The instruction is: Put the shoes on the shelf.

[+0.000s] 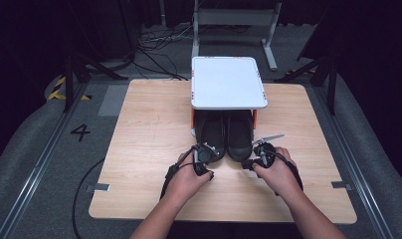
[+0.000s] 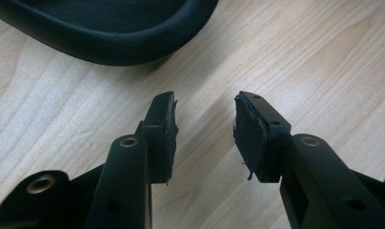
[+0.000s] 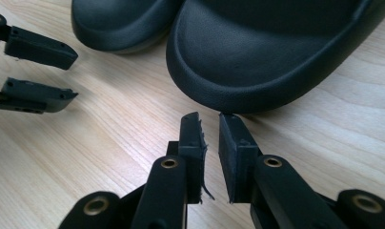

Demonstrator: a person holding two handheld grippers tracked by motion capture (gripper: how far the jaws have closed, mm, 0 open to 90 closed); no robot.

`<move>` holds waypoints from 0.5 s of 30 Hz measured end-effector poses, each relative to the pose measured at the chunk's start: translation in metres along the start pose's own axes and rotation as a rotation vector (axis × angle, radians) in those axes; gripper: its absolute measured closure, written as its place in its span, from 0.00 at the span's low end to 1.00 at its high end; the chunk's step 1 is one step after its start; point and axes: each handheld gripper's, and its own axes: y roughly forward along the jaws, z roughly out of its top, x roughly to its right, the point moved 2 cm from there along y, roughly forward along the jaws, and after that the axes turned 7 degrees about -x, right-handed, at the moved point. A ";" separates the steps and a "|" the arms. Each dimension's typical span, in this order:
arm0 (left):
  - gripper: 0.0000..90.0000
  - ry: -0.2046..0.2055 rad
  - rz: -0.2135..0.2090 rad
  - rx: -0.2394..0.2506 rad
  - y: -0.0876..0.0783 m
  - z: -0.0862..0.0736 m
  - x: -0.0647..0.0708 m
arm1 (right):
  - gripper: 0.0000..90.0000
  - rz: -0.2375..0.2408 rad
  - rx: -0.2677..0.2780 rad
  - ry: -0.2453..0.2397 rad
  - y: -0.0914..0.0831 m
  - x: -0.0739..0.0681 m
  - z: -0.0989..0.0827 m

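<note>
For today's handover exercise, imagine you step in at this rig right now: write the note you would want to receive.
Left claw: open, empty, over the light wooden table.
Right claw: narrow gap, nothing between the pads, tips at the toe of the right black rubber slipper.
Left black rubber slipper lies beside it; both sit toe-out under the white shelf.
Done: neither slipper is gripped yet.
Left: probably grasp each one.

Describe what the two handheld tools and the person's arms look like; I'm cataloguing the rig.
Both tools are black. The left tool has two bars with brass-coloured rivets and flat, worn pads. The right tool matches, its pad edges frayed. The high view shows a dark cable trailing from the left one. Forearms are bare, with no sleeves.
</note>
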 end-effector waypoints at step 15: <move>0.79 -0.046 0.031 0.039 0.010 0.023 -0.013 | 0.94 0.021 0.021 0.003 0.004 -0.001 0.009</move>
